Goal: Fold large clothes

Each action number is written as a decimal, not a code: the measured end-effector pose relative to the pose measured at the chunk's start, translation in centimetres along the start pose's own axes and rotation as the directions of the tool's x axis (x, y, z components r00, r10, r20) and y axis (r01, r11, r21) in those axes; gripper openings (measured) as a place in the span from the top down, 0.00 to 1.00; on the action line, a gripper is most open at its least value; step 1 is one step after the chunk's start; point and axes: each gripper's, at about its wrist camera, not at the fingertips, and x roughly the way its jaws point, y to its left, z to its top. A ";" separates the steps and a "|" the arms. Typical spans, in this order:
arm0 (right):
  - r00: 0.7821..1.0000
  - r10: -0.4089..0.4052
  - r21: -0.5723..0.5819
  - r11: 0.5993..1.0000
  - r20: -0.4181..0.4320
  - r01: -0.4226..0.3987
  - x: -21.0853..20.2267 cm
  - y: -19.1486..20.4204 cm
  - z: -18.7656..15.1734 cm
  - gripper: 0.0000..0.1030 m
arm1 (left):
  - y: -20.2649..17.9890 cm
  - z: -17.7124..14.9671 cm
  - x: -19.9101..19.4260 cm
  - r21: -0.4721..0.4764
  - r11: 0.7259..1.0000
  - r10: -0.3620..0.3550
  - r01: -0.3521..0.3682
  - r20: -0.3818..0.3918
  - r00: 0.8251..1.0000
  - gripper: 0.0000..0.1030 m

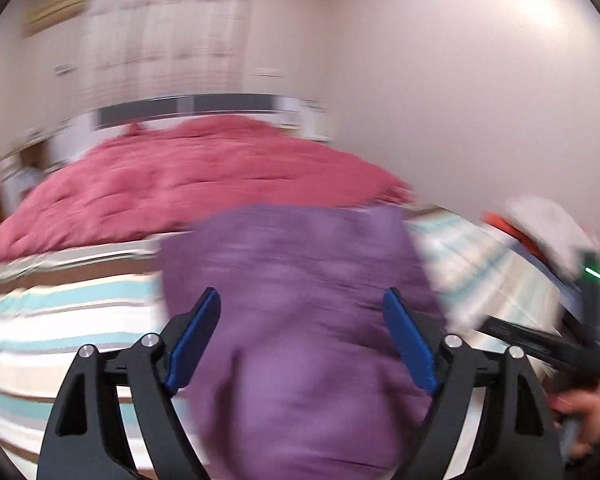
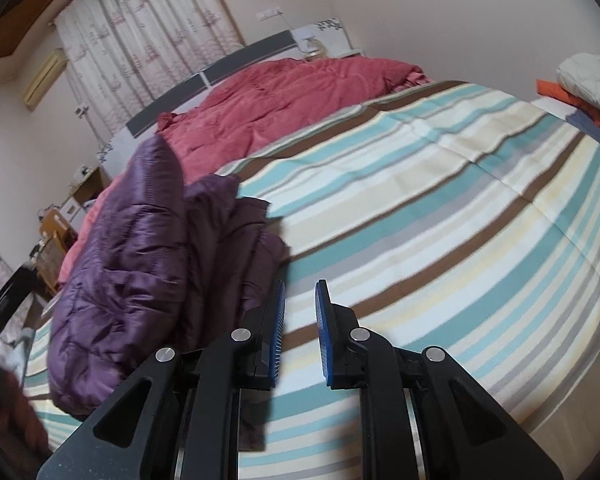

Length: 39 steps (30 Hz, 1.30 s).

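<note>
- Left of centre in the right wrist view, the purple jacket (image 2: 140,264) lies bunched on the striped bed (image 2: 440,208), partly folded at best; squaring up is left.
- Left tongs (image 1: 302,312) stand wide apart, empty, over the jacket.
- Right tongs (image 2: 300,292) stand slightly apart, holding nothing.
- No readable writing or labels.

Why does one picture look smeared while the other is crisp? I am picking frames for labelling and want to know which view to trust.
Left wrist view: heavy motion blur streaks the purple jacket, red quilt and curtains, only the left gripper is sharp. Right wrist view: mostly crisp, jacket quilting and striped bedsheet read clearly; fisheye bends the bed in both.
</note>
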 end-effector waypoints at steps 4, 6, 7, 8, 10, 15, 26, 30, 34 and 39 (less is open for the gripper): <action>0.998 0.040 -0.059 0.998 0.043 -0.038 -0.7 2.3 0.5 0.43 | 5.8 -0.2 3.8 -0.101 0.988 0.105 -0.114 -0.095 0.990 0.21; 0.998 0.047 -0.096 0.994 0.043 -0.043 -0.5 3.5 1.0 0.43 | 6.4 -0.8 5.0 -0.109 0.991 0.064 -0.079 -0.135 0.989 0.25; 0.996 0.080 -0.096 0.992 0.031 -0.077 -0.2 4.1 1.3 0.43 | 6.1 -1.4 5.4 -0.101 0.993 0.043 -0.056 -0.132 0.990 0.26; 0.994 0.103 -0.091 0.991 0.022 -0.101 0.1 4.5 1.5 0.43 | 5.5 -1.6 5.7 -0.087 0.995 0.032 -0.044 -0.130 0.991 0.26; 0.989 0.147 -0.079 0.986 -0.001 -0.147 0.8 5.4 1.9 0.45 | 4.0 -2.1 6.2 -0.048 0.999 0.004 -0.011 -0.140 0.990 0.30; 0.981 0.179 -0.063 0.981 -0.076 -0.184 3.2 6.9 2.1 0.62 | 1.2 -2.2 6.5 0.058 0.998 0.002 0.006 -0.144 0.990 0.31; 0.987 0.080 0.023 0.997 -0.143 -0.077 7.1 2.8 -1.2 0.71 | -2.8 -3.5 6.4 0.198 0.979 0.066 -0.035 -0.152 0.986 0.31; 0.989 0.069 0.008 0.998 -0.135 -0.068 6.6 3.3 -1.1 0.70 | -3.1 -3.4 6.1 0.195 0.980 0.068 -0.037 -0.155 0.985 0.31; 0.992 0.092 0.034 0.995 -0.091 -0.089 3.7 2.8 0.1 0.67 | -3.4 -2.3 4.8 0.190 0.981 0.066 -0.031 -0.180 0.981 0.27; 0.997 0.067 -0.053 0.996 0.038 -0.065 -0.2 4.7 2.1 0.67 | -1.9 -0.1 4.6 0.079 0.997 0.040 -0.025 -0.192 0.981 0.22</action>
